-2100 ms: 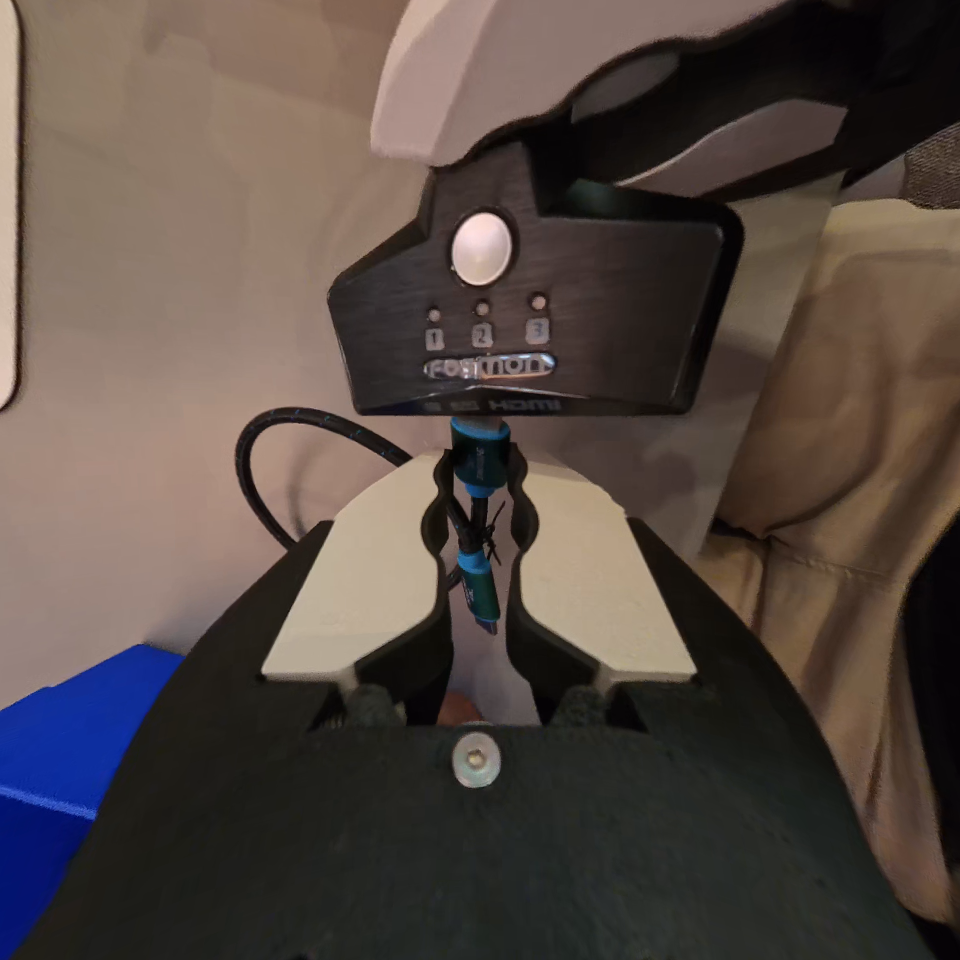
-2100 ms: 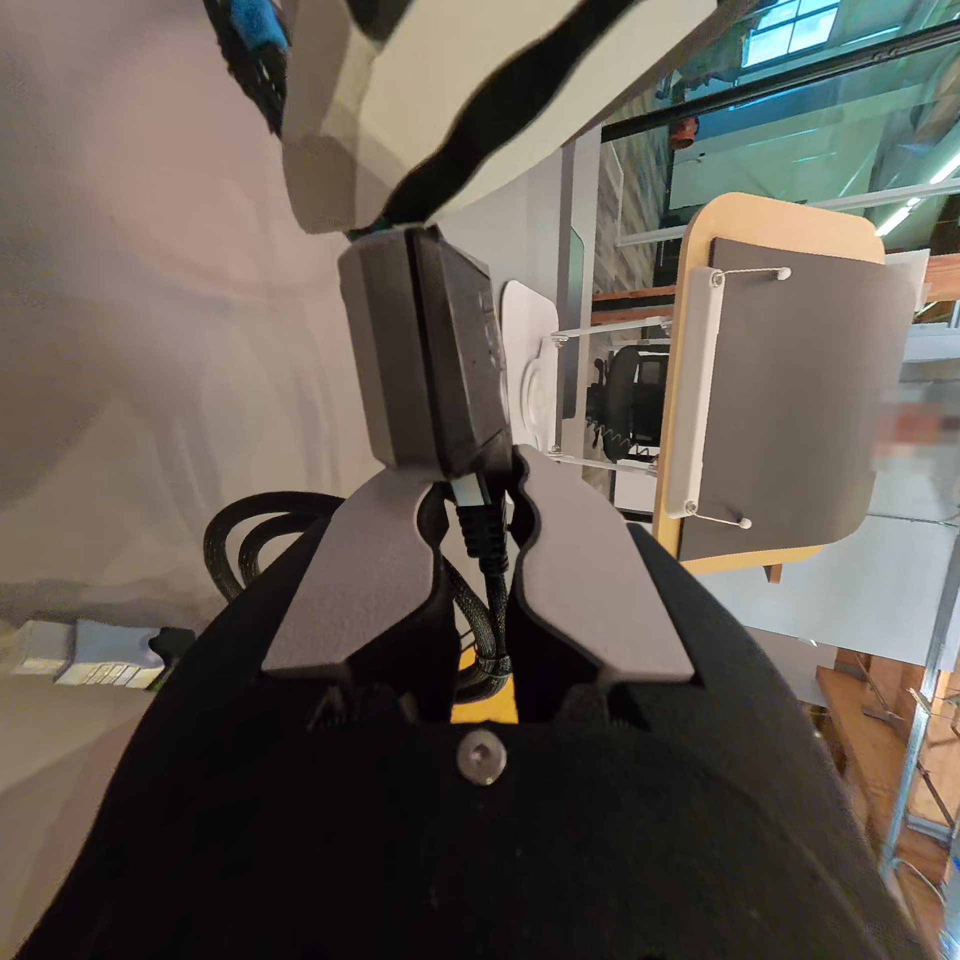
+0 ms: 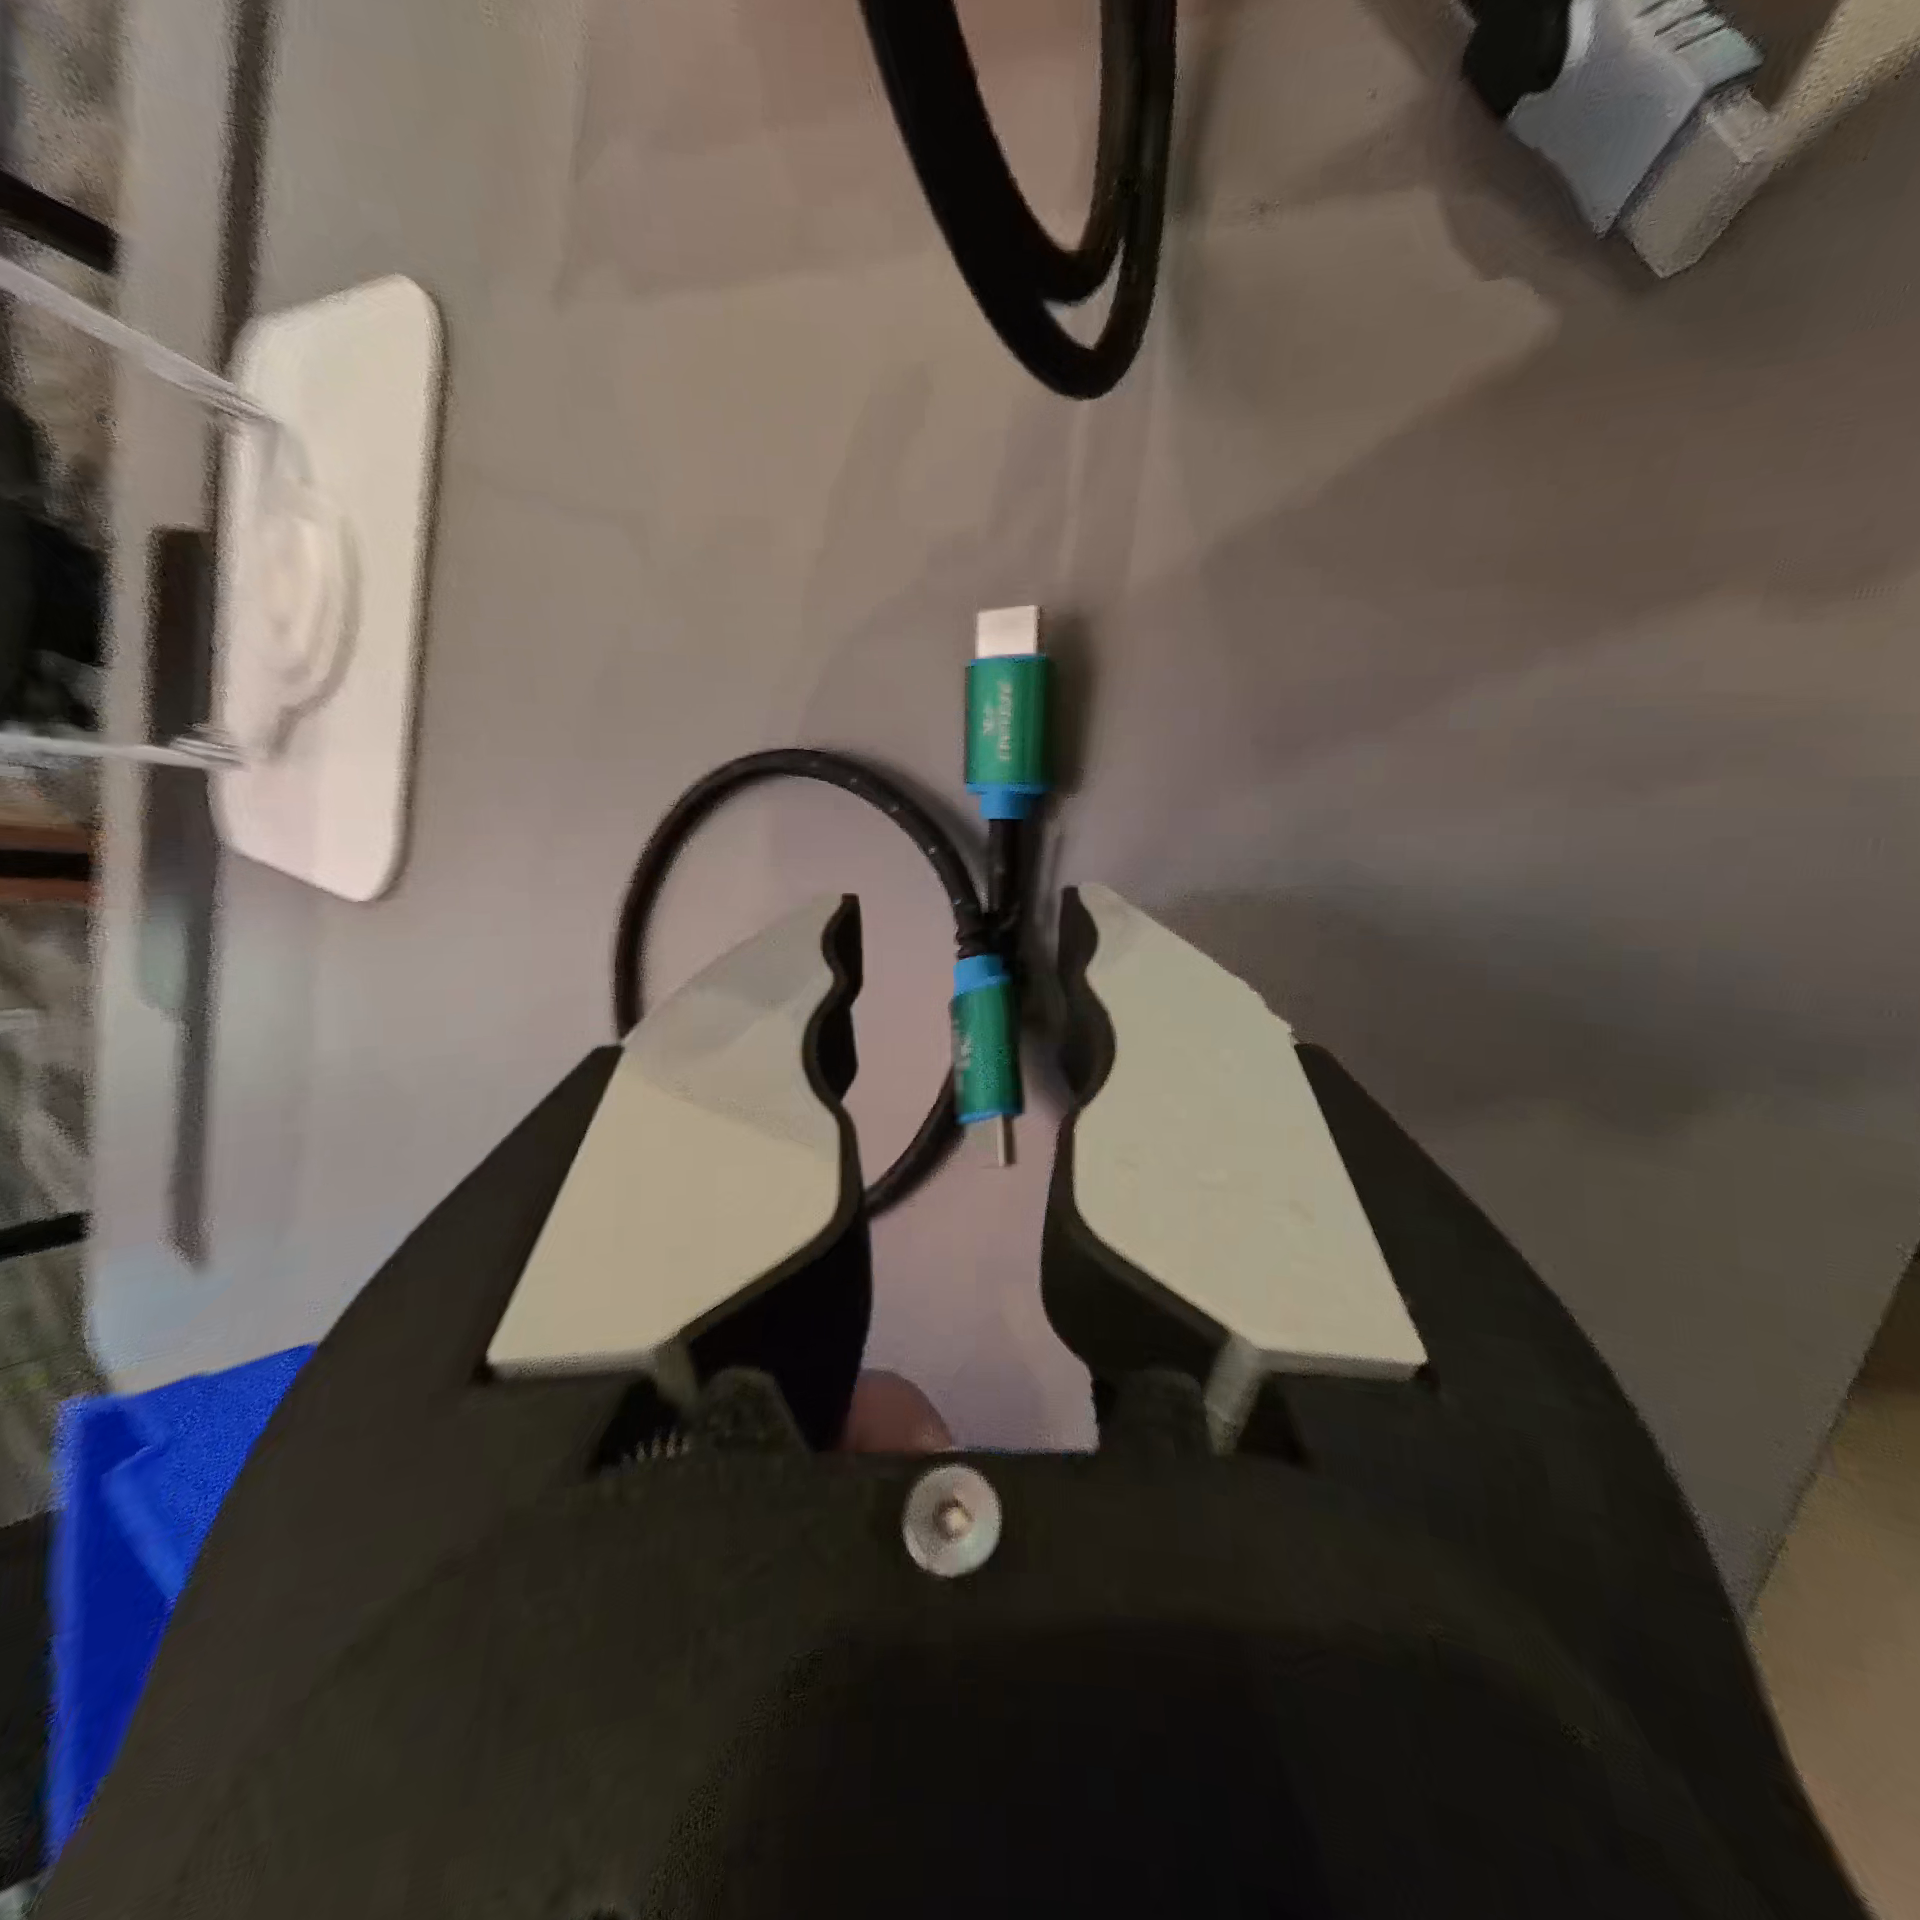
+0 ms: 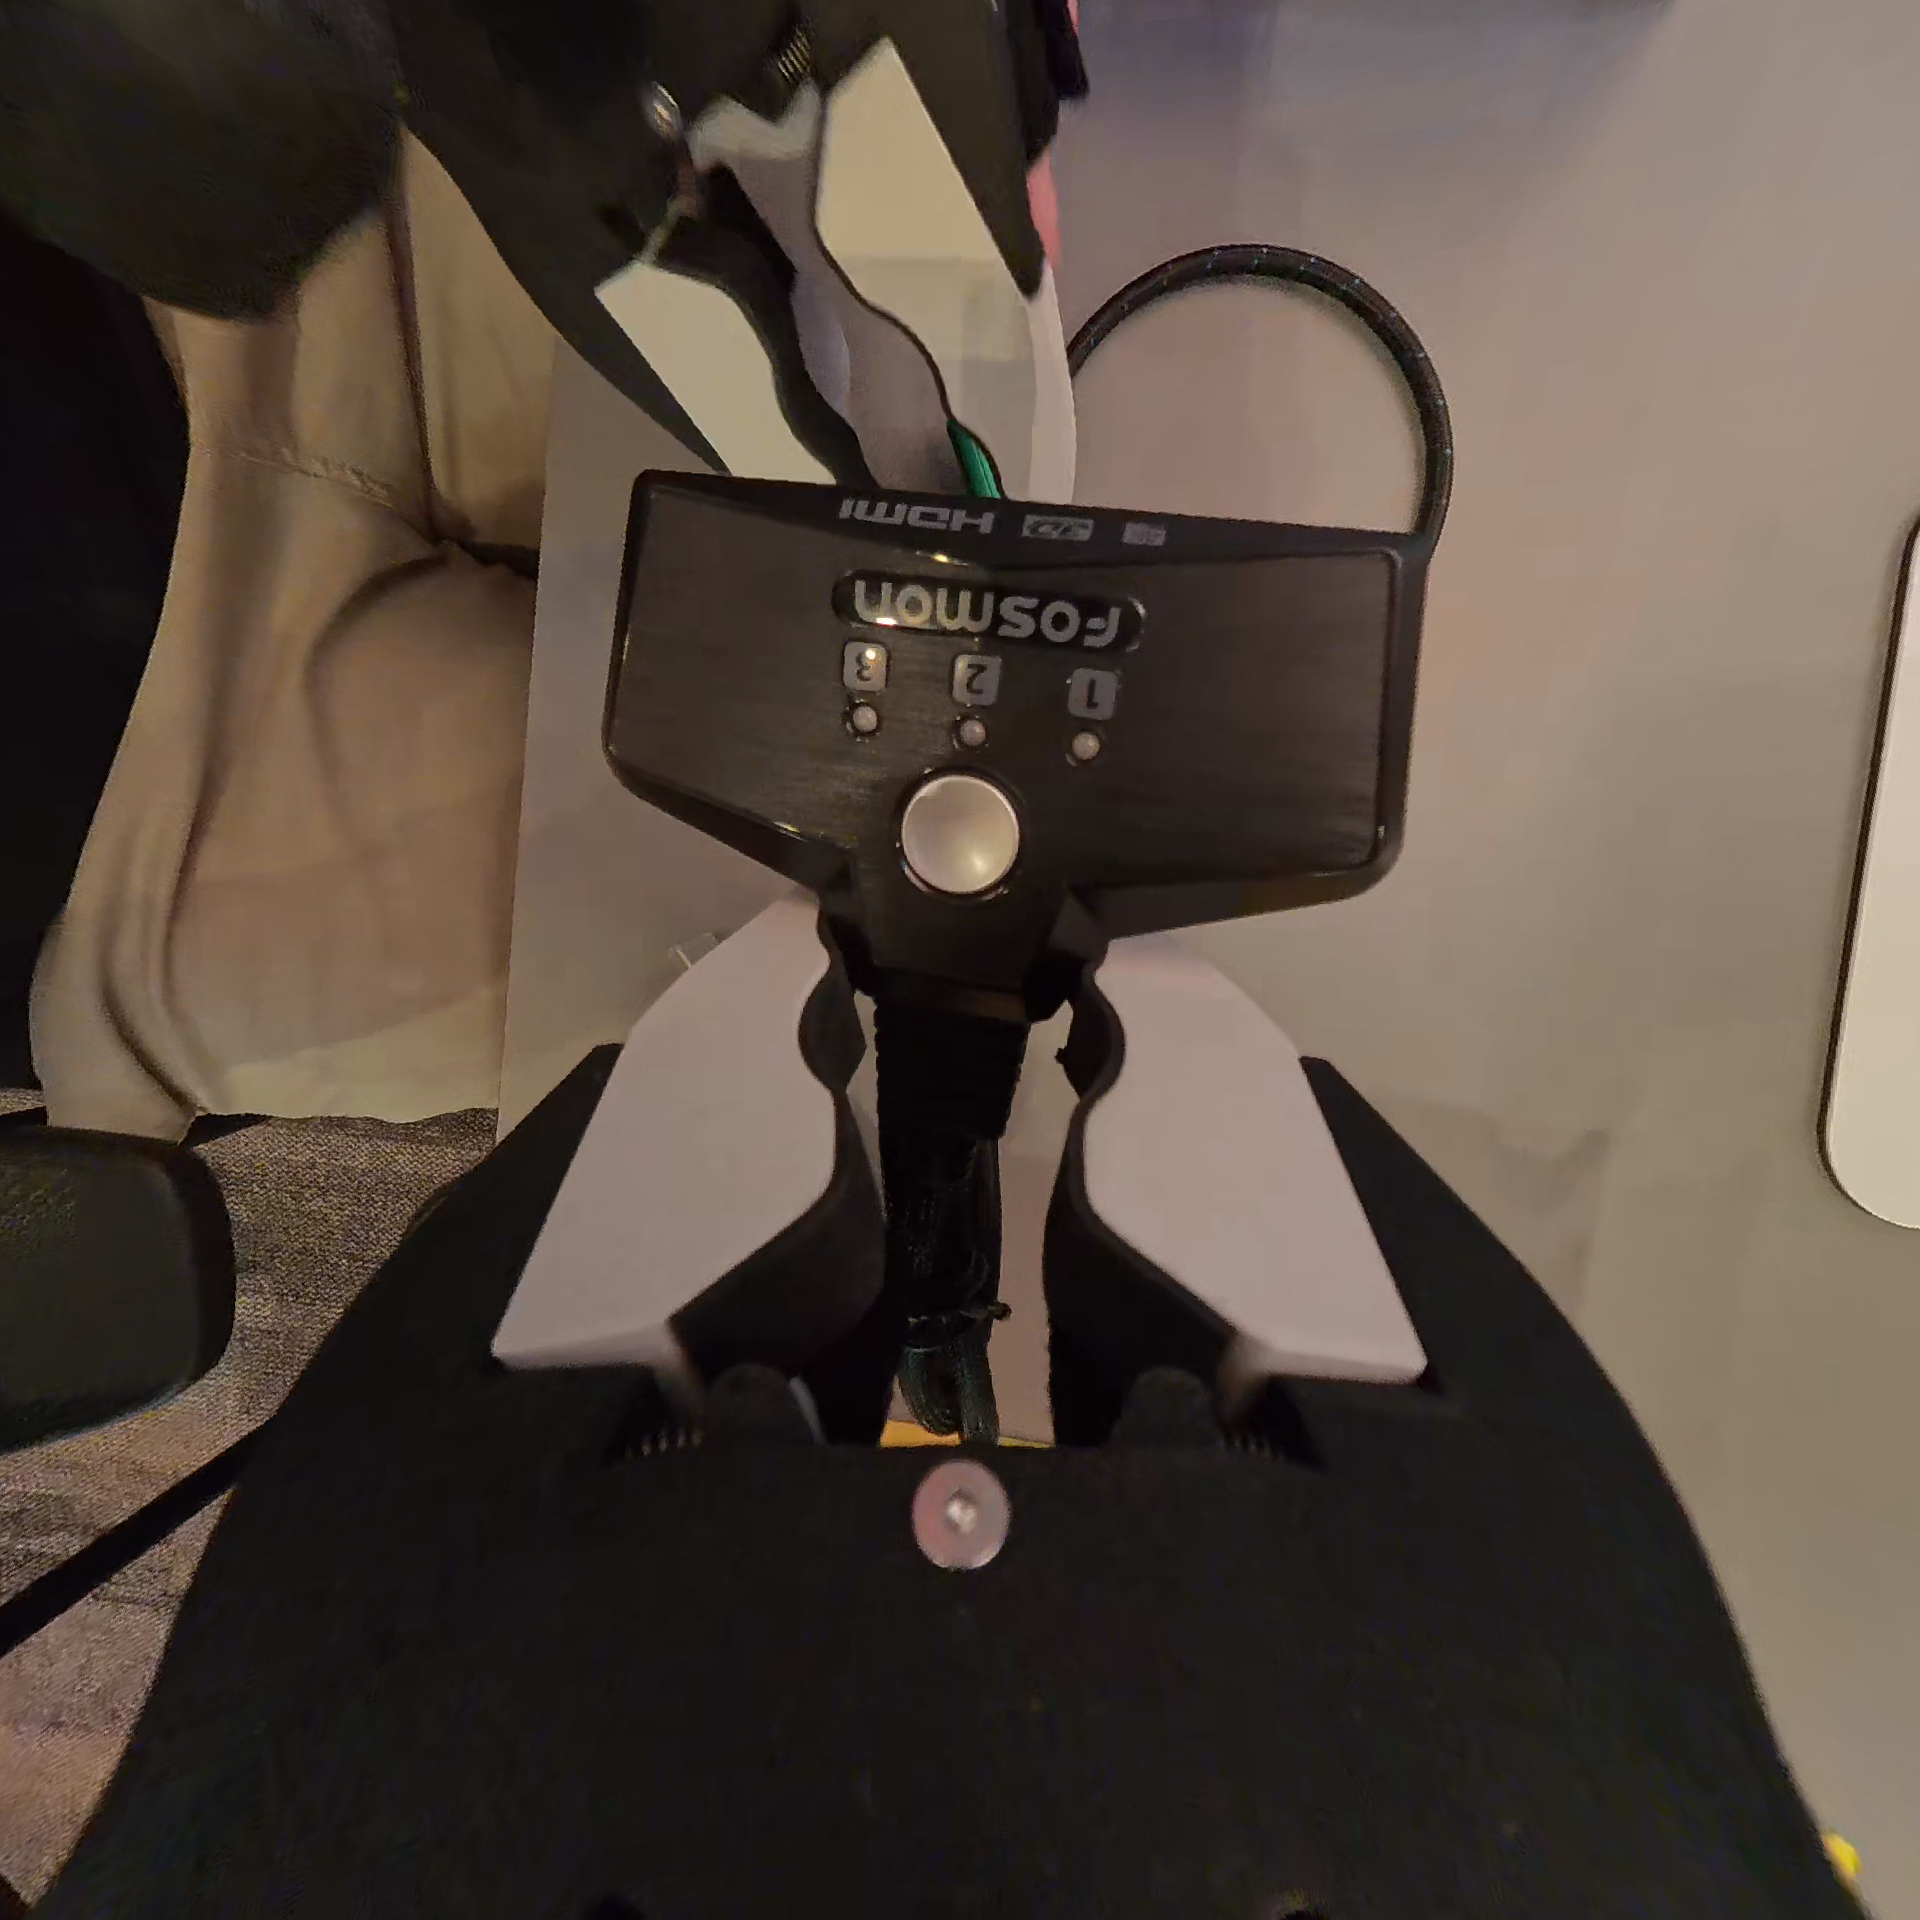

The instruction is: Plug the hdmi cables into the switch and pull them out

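The left gripper [image 3: 956, 914] jaws have spread, and the green-ended cable [image 3: 1003, 727] now lies free of the switch [image 4: 1003, 707].

A grey table top [image 3: 1455, 727] is seen under dim, warm light, with soft shadows across it. A white rounded pad [image 3: 322, 582] is laid near its far edge, blurred. A blue box [image 3: 156, 1538] is seen at the lower left. Beige cloth [image 4: 281, 727] and grey carpet [image 4: 312, 1174] are visible beyond the table edge

Printed markings on black switch [image 4: 1003, 707], green plug [image 3: 1006, 717]
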Tool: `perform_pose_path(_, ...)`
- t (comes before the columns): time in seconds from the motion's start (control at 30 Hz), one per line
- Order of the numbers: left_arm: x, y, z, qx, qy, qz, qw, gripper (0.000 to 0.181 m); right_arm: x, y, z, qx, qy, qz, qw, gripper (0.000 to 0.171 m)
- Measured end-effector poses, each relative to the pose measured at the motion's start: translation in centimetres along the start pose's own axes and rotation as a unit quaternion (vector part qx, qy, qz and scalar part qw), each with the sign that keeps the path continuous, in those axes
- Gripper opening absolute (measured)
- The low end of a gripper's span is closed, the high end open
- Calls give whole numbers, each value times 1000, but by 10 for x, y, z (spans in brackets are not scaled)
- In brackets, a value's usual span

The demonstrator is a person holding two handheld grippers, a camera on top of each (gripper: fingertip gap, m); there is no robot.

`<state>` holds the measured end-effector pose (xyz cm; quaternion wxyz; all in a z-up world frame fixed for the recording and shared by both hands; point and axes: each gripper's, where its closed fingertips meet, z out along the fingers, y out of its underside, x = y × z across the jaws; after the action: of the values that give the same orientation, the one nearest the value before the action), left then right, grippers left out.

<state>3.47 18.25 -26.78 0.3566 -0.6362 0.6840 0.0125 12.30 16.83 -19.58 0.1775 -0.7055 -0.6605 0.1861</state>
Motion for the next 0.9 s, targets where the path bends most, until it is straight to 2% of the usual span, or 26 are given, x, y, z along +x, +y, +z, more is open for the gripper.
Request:
perform_pose_path(0.13,3,7,28,-32,44,-57,997,34,-2,5,-3,4,-1,1,1000,36)
perform_pose_path(0.3,5,3,37,-15,103,-152,983,24,-4,9,-5,9,-2,1,1000,36)
perform_pose_path(0.4,7,2,37,-1,115,-161,980,18,-4,9,-5,13,-2,0,1000,36)
perform_pose_path(0.57,6,2,36,-1,92,-148,985,13,-5,10,-4,16,-3,0,1000,36)
perform_pose_path(0.77,-3,-1,25,12,63,-150,987,19,-6,11,-4,16,-5,0,1000,36)
perform_pose_path(0.9,0,-21,14,55,63,-98,992,25,-5,11,-5,19,-6,1,1000,36)
